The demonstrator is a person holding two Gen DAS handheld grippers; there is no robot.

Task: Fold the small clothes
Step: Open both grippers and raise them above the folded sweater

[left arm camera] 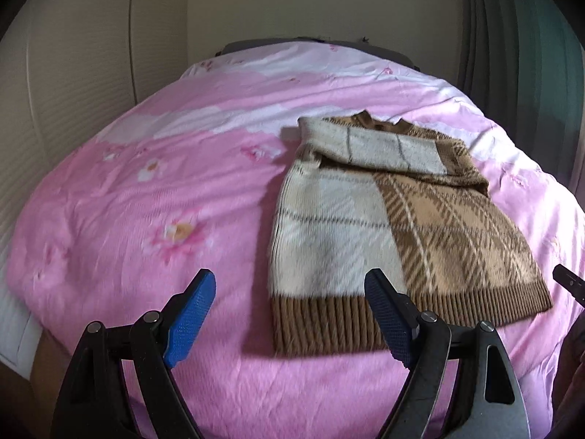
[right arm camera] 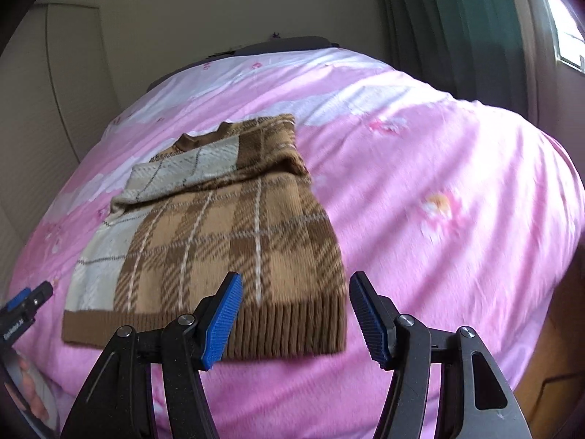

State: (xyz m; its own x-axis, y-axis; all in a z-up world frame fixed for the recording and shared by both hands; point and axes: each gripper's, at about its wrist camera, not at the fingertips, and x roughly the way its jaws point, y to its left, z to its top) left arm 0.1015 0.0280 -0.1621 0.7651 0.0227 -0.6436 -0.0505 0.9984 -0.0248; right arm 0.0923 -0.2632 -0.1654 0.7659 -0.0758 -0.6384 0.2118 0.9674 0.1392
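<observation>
A small knitted sweater [left arm camera: 365, 219], cream and brown plaid with a ribbed brown hem, lies flat on the pink quilt [left arm camera: 146, 201]. Its sleeves are folded across the chest near the collar. My left gripper [left arm camera: 289, 274] hovers open over the hem's left part, with nothing between its blue pads. In the right wrist view the sweater [right arm camera: 219, 237] lies left of centre. My right gripper [right arm camera: 297, 275] stands open above the hem's right corner and holds nothing. A tip of the right gripper [left arm camera: 566, 281] shows at the left wrist view's right edge, and the left gripper [right arm camera: 33, 300] at the other view's left edge.
The flowered pink quilt [right arm camera: 438, 183] covers the whole bed, with bare room on both sides of the sweater. A dark headboard [left arm camera: 292, 42] and pale wall stand behind. A green curtain [right arm camera: 438, 18] and a window [right arm camera: 570, 36] are on the right. A hand [right arm camera: 33, 395] shows at bottom left.
</observation>
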